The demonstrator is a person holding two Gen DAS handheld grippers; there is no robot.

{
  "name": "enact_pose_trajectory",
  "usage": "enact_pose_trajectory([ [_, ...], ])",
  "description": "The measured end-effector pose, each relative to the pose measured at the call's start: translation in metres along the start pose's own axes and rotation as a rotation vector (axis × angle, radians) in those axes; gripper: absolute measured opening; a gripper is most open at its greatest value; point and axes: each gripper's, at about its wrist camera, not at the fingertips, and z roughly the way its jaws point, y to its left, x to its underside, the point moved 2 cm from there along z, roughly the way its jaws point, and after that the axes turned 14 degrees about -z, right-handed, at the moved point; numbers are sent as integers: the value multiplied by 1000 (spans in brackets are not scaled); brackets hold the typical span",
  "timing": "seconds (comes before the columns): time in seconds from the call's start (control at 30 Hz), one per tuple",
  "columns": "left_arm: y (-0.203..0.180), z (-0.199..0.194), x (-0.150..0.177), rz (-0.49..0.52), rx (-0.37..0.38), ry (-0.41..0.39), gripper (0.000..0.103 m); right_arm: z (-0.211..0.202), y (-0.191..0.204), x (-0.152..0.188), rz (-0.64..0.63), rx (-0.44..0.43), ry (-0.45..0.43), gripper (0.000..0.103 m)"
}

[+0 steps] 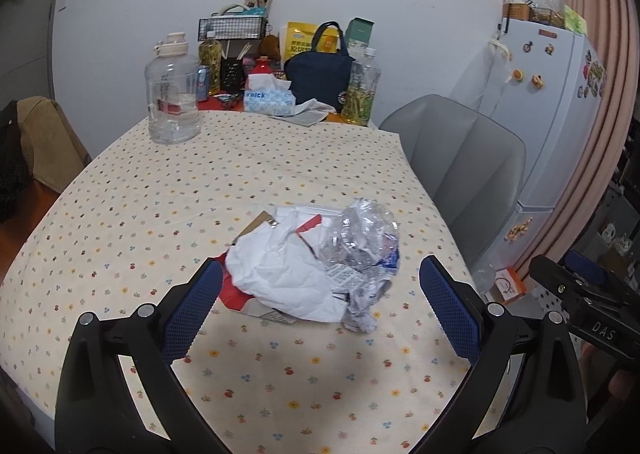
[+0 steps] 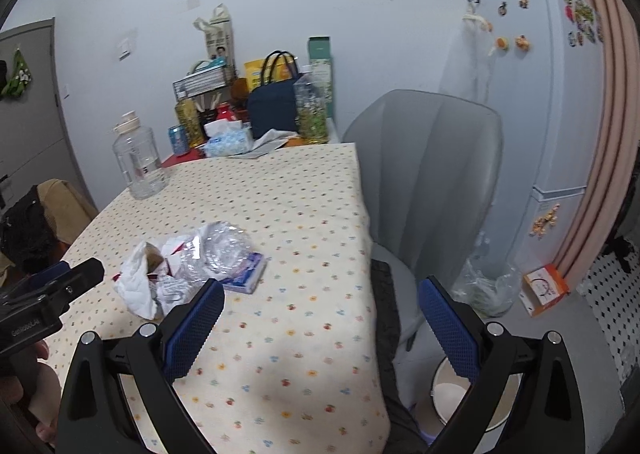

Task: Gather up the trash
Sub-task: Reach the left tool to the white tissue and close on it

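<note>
A pile of trash lies on the dotted tablecloth (image 1: 160,182): crumpled white paper (image 1: 280,270), a crushed clear plastic bottle (image 1: 360,234) and a red and white carton piece (image 1: 234,292). My left gripper (image 1: 320,294) is open, its blue pads on either side of the pile, just short of it. The pile also shows in the right wrist view (image 2: 192,262), with a blue and white pack (image 2: 246,274) at its edge. My right gripper (image 2: 320,314) is open and empty, over the table's right edge. A white bin (image 2: 452,394) stands on the floor below it.
A large clear jug (image 1: 174,94), a tissue box (image 1: 268,98), bottles and a dark bag (image 1: 318,78) crowd the table's far end. A grey chair (image 2: 432,174) stands right of the table, a fridge (image 2: 552,94) behind it. An orange box (image 2: 546,288) lies on the floor.
</note>
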Motion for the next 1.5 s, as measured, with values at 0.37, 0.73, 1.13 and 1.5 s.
enact_pose_trajectory([
  [0.37,44,39,2,-89,-32,97,76,42,46,-3,-48,-195,77,70],
  [0.73,50,64,-4,-113,-21,112,48,82,75,-1,-54,-313,150,53],
  [1.13,44,60,-4,-90,-9,121,7,101,85,-2,-48,-344,181,52],
  [1.5,59,28,-17,-101,-40,53,6,113,108,-3,-84,-375,201,9],
])
